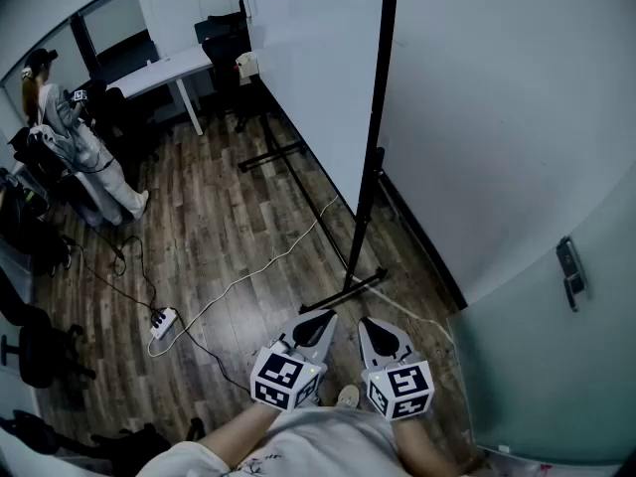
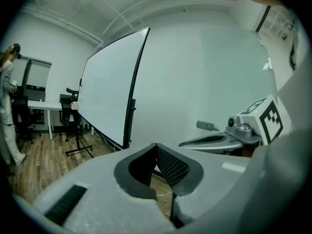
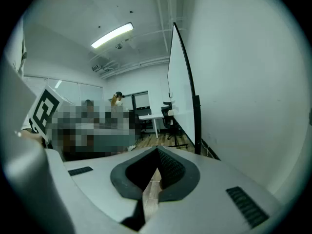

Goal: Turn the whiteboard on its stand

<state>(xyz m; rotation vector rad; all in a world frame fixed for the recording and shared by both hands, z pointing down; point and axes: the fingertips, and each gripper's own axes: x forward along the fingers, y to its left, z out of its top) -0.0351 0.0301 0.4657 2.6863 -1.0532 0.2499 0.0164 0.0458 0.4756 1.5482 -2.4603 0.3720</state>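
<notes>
Both grippers are down low in front of us. The left gripper (image 1: 320, 318) has its jaws tip to tip with nothing between them, and the right gripper (image 1: 371, 324) is the same: pinched closed and empty. Neither touches anything.

The whiteboard (image 1: 313, 68) is straight ahead, upright on its stand. Its near black post (image 1: 378, 117) is just beyond the jaw tips, and the near foot (image 1: 358, 288) lies crosswise on the floor (image 1: 219, 217).

Room to move:
- Right side is tight. The wall (image 1: 497, 117) runs close behind the board, leaving only a narrow gap.
- A door (image 1: 556, 386) with a handle (image 1: 569, 271) is near our right.
- Left side is open wood floor.

In the way:
- A power strip (image 1: 162, 321) sits on the floor to our left.
- A white cable (image 1: 248, 276) crosses from it toward the board's base.
- The far foot (image 1: 270, 154) sticks out into the room.
- Further off are a desk (image 1: 164, 73), chairs (image 1: 224, 43) and a person (image 1: 65, 127), all well apart from the board.

The board's long axis runs away from us, roughly along the wall. We see it almost edge-on, with its face toward the open room on the left.
</notes>
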